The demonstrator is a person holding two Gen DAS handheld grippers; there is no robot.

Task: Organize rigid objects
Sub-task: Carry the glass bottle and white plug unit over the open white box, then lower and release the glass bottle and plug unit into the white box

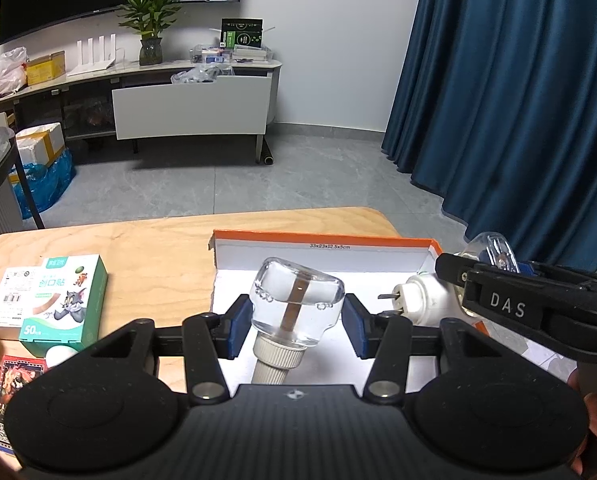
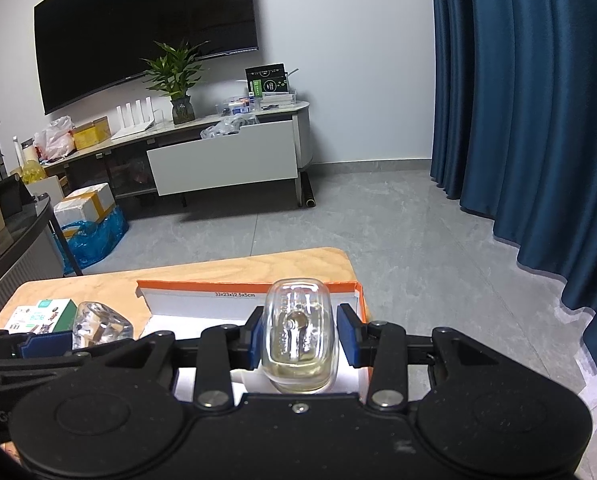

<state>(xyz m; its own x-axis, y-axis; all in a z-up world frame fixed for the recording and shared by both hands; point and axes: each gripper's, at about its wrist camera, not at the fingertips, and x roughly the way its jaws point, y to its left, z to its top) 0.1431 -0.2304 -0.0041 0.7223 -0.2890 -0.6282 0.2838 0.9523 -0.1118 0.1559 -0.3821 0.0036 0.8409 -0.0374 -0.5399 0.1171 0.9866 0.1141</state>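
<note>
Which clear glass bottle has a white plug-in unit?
The clear glass bottle at the right tool; the other bottle, at the left tool, has only a beige cap.
</note>
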